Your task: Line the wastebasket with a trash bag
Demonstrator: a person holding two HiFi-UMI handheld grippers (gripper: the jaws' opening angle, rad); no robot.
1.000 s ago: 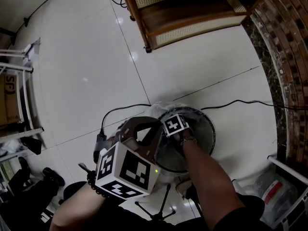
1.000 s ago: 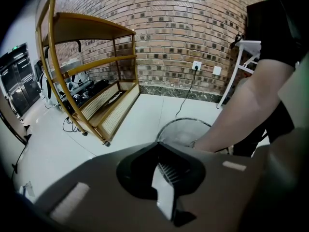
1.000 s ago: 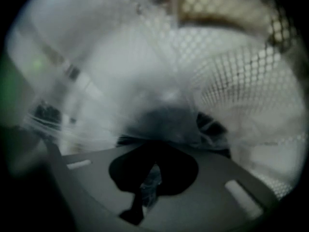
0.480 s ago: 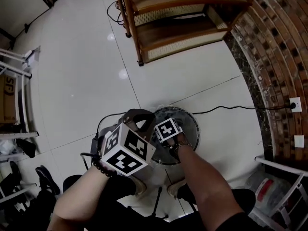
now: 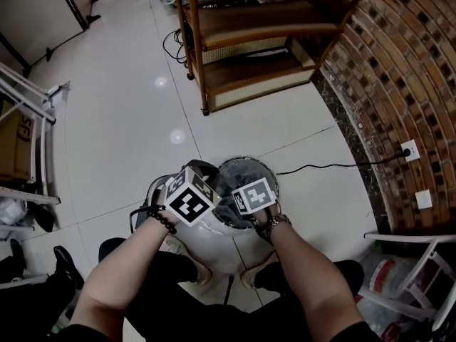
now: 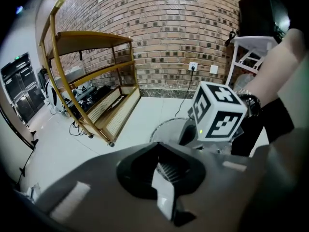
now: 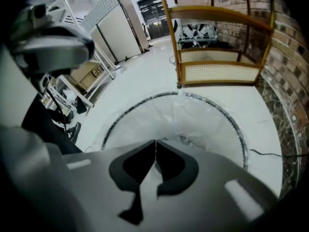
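**Bagged wastebasket [image 5: 265,168] under two clenched grippers**

Head view: the round wire wastebasket stands on the pale floor [image 5: 121,120], close to the person's feet, with a clear trash bag [image 5: 229,171] inside it. The left gripper [image 5: 212,180] hangs over its left rim. The right gripper [image 5: 248,191] hangs over its near side, just beside the left one. A wooden shelf [image 5: 249,41] stands on the far side and a brick wall [image 5: 399,70] curves along the right. A black cable [image 5: 320,166] runs across the floor from the basket's right side to a wall socket [image 5: 410,149].

Left gripper view: the jaws are clenched tip to tip. A pale strip [image 6: 164,192] shows behind the tips; whether it is film cannot be told. The right gripper's marker cube [image 6: 217,112] sits just beyond, to the right.

Right gripper view: the jaws are pressed together above the basket's mouth. Crinkled film lines the inside up to the rim.
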